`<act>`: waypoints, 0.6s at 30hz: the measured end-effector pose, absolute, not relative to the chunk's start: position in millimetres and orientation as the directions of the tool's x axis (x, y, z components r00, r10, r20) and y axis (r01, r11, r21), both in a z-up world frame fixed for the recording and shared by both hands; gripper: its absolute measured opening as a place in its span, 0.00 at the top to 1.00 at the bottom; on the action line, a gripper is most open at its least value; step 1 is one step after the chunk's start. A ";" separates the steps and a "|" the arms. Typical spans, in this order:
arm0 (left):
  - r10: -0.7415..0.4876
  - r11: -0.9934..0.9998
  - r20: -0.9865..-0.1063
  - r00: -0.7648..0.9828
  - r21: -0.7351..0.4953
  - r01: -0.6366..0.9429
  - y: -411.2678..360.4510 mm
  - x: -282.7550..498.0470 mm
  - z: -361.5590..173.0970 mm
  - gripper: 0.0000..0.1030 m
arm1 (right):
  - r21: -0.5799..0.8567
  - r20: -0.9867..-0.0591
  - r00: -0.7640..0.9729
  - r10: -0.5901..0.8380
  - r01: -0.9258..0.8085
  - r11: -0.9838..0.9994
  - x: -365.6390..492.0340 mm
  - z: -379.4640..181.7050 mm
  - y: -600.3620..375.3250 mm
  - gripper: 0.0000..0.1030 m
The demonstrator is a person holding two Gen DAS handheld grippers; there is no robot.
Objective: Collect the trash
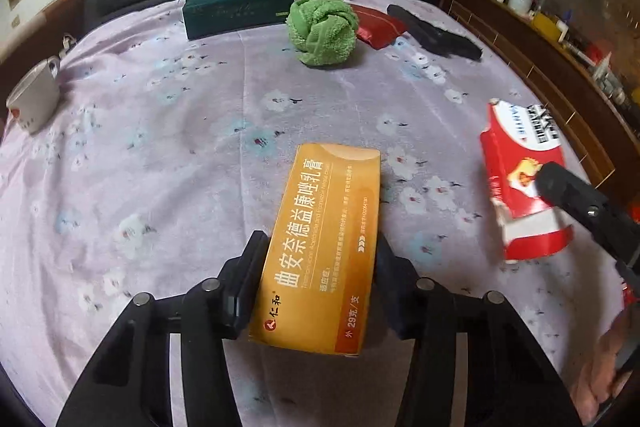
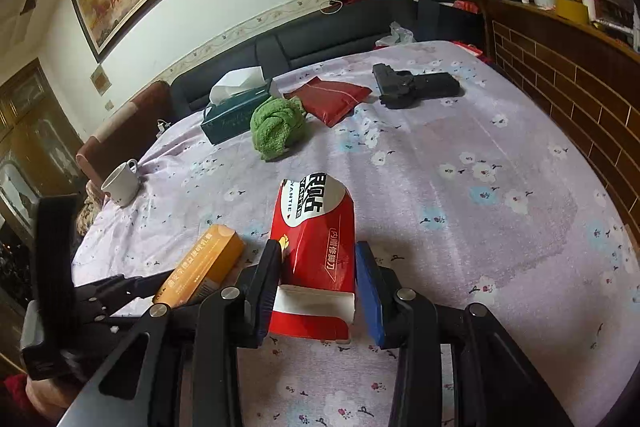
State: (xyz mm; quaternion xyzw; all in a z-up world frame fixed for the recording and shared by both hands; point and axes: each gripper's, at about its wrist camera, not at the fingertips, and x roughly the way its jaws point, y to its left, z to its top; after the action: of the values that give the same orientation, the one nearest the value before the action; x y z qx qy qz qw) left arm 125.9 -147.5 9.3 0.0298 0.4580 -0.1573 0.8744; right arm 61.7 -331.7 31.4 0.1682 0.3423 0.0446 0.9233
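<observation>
Jaws of the left gripper (image 1: 320, 263): closed on the orange carton (image 1: 320, 247), one pad against each long side; carton's long axis runs straight ahead along the fingers, far end toward the green towel (image 1: 322, 29). Jaws of the right gripper (image 2: 316, 275): closed on the red torn carton (image 2: 316, 247), held lengthwise too. Both cartons sit just above the flowered table (image 1: 160, 147), side by side and near each other. Judged: both trash pieces in hand; no bin in view.
</observation>
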 end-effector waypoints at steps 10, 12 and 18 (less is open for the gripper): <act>-0.162 0.986 -0.607 0.778 -0.066 0.153 -130.5 60.6 42.1 0.52 | 0.228 -0.625 0.770 0.127 0.024 0.973 58.5 32.8 -314.8 0.62; -0.135 0.989 -0.562 0.816 -0.024 0.148 -133.4 54.3 46.5 0.52 | 0.165 -0.619 0.781 0.085 0.023 0.986 56.0 34.4 -306.0 0.62; -0.111 0.990 -0.516 0.850 0.013 0.137 -130.1 48.7 48.7 0.52 | 0.067 -0.608 0.794 0.019 0.027 0.997 52.4 35.3 -294.2 0.62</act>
State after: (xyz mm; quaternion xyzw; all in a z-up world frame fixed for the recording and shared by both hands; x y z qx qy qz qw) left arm 48.7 -130.1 48.7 0.0246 0.2665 -0.0644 0.9614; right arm 52.4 -294.2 35.3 0.0359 0.3209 -0.0022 0.9464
